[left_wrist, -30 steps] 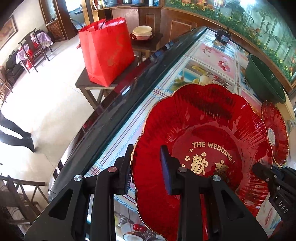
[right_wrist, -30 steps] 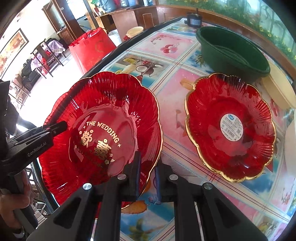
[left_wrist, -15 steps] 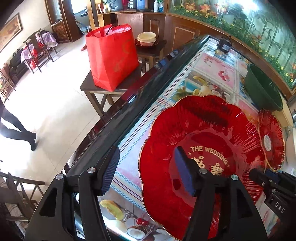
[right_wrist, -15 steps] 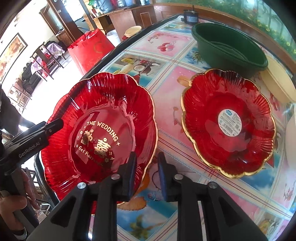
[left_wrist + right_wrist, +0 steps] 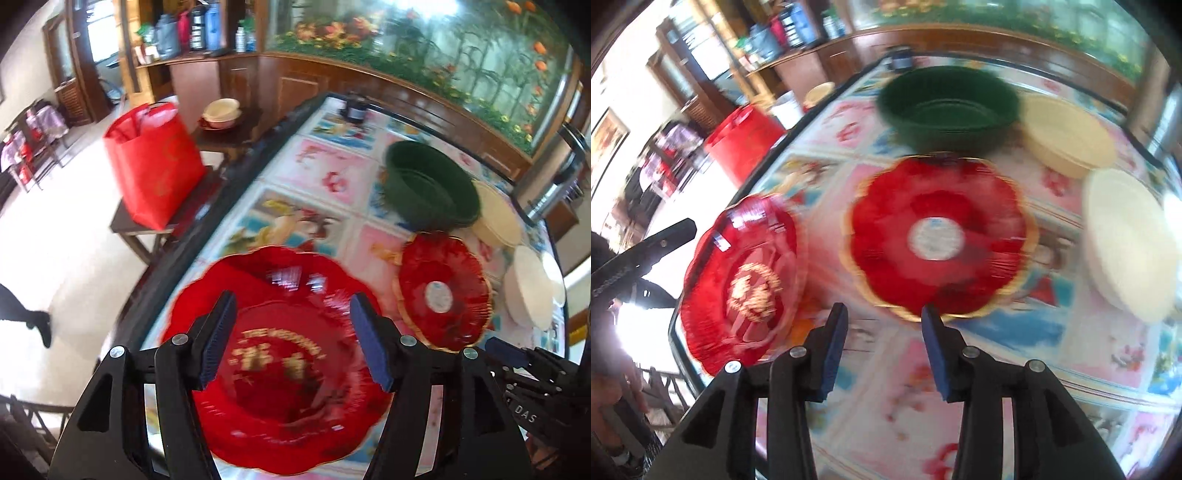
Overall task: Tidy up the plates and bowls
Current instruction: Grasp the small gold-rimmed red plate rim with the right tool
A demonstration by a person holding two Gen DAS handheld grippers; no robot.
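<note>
The left tongs (image 5: 293, 336) stand wide apart and grip nothing; the gold-lettered red plate (image 5: 280, 398) lies flat on the table (image 5: 314, 177) beneath them. The right tongs (image 5: 882, 349) are opening, empty, with the stickered red plate (image 5: 938, 236) just ahead, green basin (image 5: 949, 107) beyond.

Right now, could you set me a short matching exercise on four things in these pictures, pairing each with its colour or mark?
Things:
1. basin
2. near plate
3. far plate
4. bag

Descriptions:
A. red, with a white round sticker in the middle
B. dark green
C. red, standing on a small side table
D. red, with gold lettering in the middle

Pairs: 1-B, 2-D, 3-A, 4-C
</note>
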